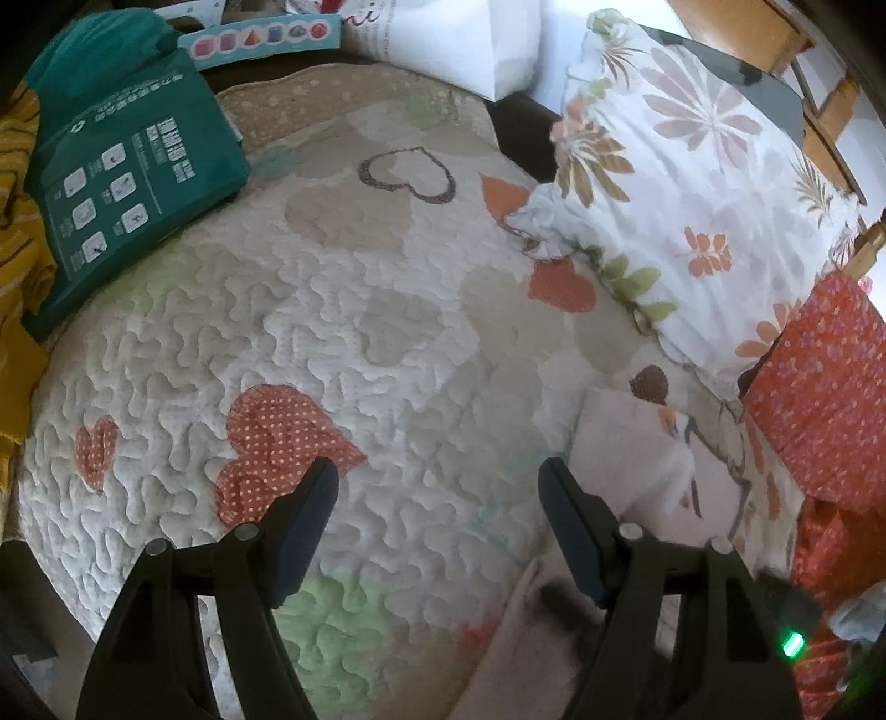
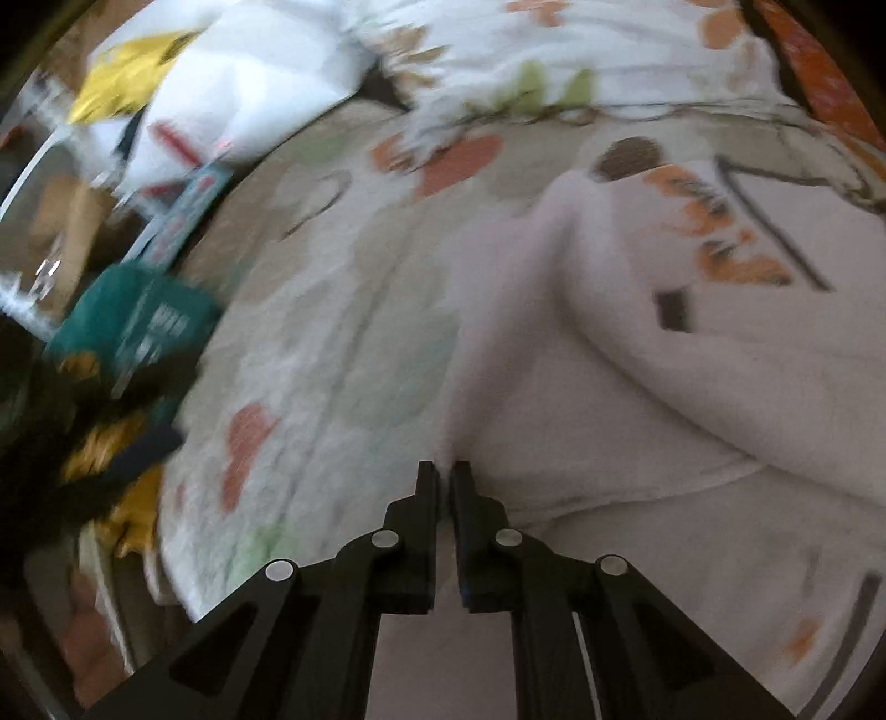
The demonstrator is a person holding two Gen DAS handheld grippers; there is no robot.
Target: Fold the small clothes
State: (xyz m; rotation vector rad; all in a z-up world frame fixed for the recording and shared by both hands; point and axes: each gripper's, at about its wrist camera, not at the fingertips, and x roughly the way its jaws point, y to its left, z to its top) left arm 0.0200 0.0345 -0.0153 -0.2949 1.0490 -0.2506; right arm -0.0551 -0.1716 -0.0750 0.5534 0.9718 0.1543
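A pale pink small garment (image 2: 637, 399) with orange and dark print lies on the quilted heart-pattern bedspread (image 1: 387, 343). My right gripper (image 2: 444, 471) is shut on the garment's left edge, pinching the cloth between its jaws; that view is blurred. In the left wrist view the garment (image 1: 653, 454) lies at the lower right, partly under the right finger. My left gripper (image 1: 437, 482) is open and empty above the quilt, just left of the garment.
A floral pillow (image 1: 681, 183) lies at the right, with red patterned cloth (image 1: 819, 404) below it. A green pack (image 1: 127, 171) and yellow cloth (image 1: 16, 232) lie at the left. A white bag (image 1: 470, 39) stands at the back.
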